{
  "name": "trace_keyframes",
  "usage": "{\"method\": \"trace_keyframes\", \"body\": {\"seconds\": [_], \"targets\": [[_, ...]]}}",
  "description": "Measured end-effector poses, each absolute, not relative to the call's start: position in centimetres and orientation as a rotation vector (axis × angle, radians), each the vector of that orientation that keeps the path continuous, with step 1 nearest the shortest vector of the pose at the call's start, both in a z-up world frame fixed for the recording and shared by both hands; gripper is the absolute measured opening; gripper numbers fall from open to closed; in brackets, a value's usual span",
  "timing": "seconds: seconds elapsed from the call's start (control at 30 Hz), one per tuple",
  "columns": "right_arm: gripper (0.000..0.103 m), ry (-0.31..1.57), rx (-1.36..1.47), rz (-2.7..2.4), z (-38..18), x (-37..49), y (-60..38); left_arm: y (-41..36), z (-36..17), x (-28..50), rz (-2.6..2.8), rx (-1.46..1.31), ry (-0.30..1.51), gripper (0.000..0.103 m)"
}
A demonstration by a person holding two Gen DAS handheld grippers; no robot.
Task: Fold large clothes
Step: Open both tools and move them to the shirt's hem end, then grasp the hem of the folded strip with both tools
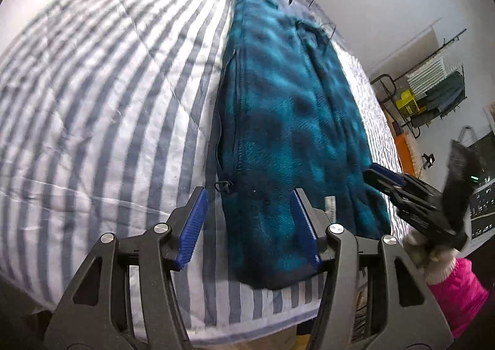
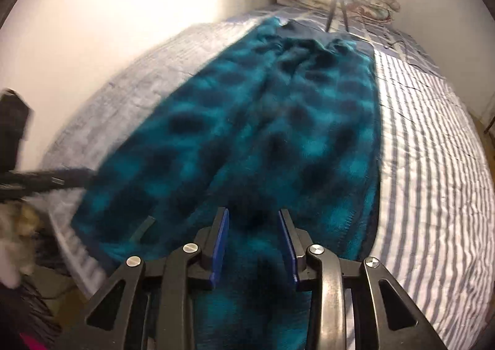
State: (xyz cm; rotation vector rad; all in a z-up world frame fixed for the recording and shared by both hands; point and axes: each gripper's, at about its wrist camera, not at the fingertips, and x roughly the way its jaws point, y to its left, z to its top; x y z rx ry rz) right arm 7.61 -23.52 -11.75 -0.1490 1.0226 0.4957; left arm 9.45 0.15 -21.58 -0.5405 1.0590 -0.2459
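We see a teal fleece garment [image 1: 290, 121] with dark blotches, folded lengthwise into a long strip on the striped bed [image 1: 102, 96], running from lower centre to the top of the frame. Left claw [image 1: 247, 226] hangs over its near hem, jaws wide apart, holding nothing. Right claw [image 2: 253, 245] is open over the fabric in the lower centre, empty too. A zipper pull [image 1: 224, 186] sits at the left hem edge. A lamp on a tripod [image 2: 337, 10] glares at the upper right; the bundle behind it is possibly a folded quilt [image 2: 365, 0].

Garment [image 1: 287, 121] lengthwise on bedspread [image 1: 102, 108], tripod [image 2: 337, 6] beyond.
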Motion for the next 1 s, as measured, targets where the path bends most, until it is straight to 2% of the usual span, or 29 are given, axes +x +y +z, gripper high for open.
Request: {"method": "trace_keyframes", "body": {"seconds": [0.13,0.4,0.63,0.7,0.77,0.83,0.93,1.0], "targets": [[0.034,1.062,-0.11,0.576,-11.9,6.9,-21.4,-0.1,-23.3,9.8,-0.257,-0.573,1.104,0.056],[0.037,1.186,-0.002,0.627,-13.2,7.8,-18.8,0.9,-23.0,9.0,-0.251,-0.604,1.082,0.056],[0.034,1.25,-0.218,0.548,-15.7,8.1,-14.7,1.3,-22.4,8.2,-0.248,-0.603,1.06,0.056],[0.031,1.225,-0.29,0.535,-15.7,7.6,-13.6,1.2,-22.6,8.3,-0.252,-0.607,1.065,0.056],[0.01,1.219,-0.294,0.55,-15.7,7.5,-13.2,1.3,-23.1,8.4,-0.248,-0.627,1.076,0.056],[0.008,1.233,-0.206,0.577,-15.4,7.7,-13.6,1.5,-23.7,8.3,-0.25,-0.666,1.075,0.056],[0.008,1.243,-0.036,0.626,-14.5,8.3,-15.5,1.0,-23.8,8.5,-0.284,-0.673,1.076,0.056],[0.02,1.218,0.053,0.64,-12.9,8.3,-17.5,0.5,-23.9,8.7,-0.308,-0.666,1.084,0.055]]}}
